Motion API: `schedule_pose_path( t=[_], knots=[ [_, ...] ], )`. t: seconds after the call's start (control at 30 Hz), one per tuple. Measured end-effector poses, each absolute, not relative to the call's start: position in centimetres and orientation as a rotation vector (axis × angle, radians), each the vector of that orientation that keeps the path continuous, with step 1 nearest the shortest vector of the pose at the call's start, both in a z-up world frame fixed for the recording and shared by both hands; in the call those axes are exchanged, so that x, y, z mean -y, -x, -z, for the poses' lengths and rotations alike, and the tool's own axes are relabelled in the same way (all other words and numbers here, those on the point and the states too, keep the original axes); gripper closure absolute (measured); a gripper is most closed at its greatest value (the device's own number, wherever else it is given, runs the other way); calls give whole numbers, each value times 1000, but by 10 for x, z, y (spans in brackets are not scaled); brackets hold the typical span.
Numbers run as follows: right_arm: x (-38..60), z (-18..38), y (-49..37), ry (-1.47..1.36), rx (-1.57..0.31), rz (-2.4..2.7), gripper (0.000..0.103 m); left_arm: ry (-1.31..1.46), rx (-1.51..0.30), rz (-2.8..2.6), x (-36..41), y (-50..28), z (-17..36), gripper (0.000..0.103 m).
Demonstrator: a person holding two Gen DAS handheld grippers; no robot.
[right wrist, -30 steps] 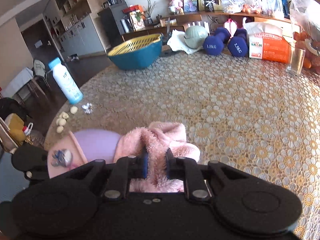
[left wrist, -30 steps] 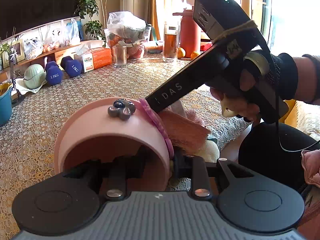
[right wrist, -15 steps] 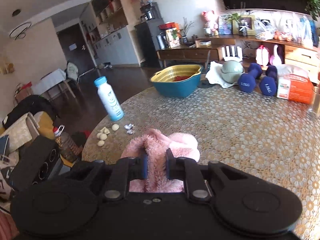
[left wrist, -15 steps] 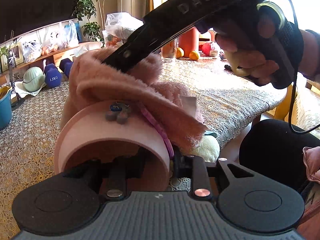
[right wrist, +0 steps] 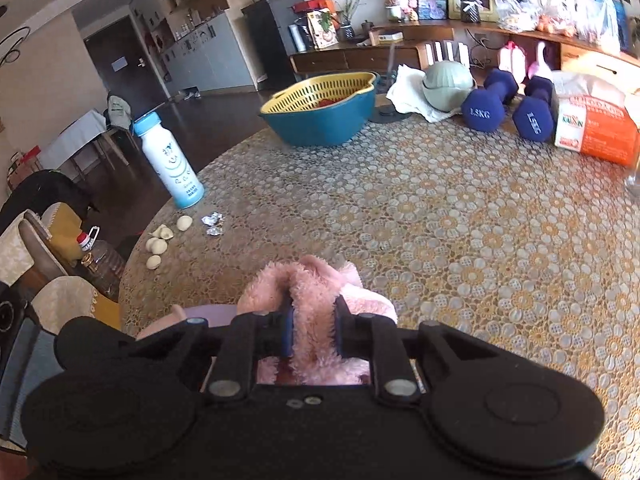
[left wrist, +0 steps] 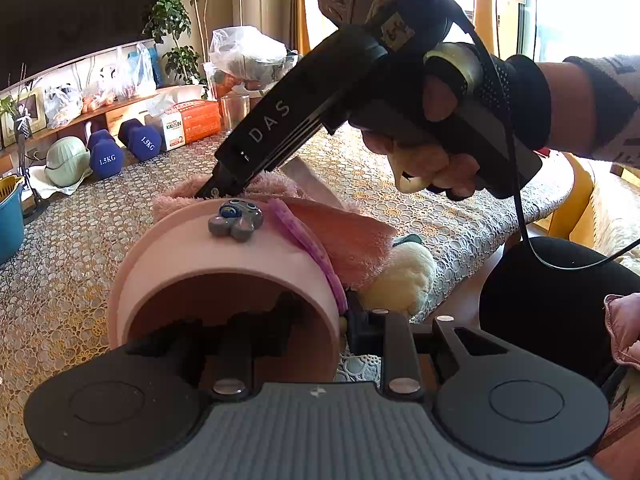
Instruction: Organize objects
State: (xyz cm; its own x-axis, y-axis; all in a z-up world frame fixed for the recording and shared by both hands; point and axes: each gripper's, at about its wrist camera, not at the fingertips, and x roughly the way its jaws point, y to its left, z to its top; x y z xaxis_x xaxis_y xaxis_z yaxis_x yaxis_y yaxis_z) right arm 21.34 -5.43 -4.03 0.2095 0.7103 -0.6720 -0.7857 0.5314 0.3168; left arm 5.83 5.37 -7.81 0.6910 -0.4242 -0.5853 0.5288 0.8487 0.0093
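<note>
Lowered again since half a second ago, the right gripper point(right wrist: 313, 330) now holds the fluffy pink cloth point(right wrist: 316, 300) down at the pink slipper's point(left wrist: 224, 264) far end, where earlier it held the cloth raised above the slipper. Its fingers pinch a fold of the cloth between them.

On the lace-covered table point(right wrist: 460, 240), the slipper sits at the near edge, its opening facing the left wrist camera. One finger of the left gripper point(left wrist: 316, 332) reaches inside the opening and the other stays outside, clamping the slipper's side wall. A grey flower charm point(left wrist: 236, 220) sits on top of the slipper.

Farther off stand a blue basin with a yellow strainer point(right wrist: 320, 108), two blue dumbbells point(right wrist: 508, 106), an orange tissue pack point(right wrist: 592, 128) and a white bottle point(right wrist: 168, 160).
</note>
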Motion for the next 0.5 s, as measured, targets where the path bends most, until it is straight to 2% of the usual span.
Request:
schedule_pose_path(
  t=[0.5],
  knots=[
    [92,75,-199,21,-965,-979,86,-120,-624,547,-58,-63,74,77]
  ],
)
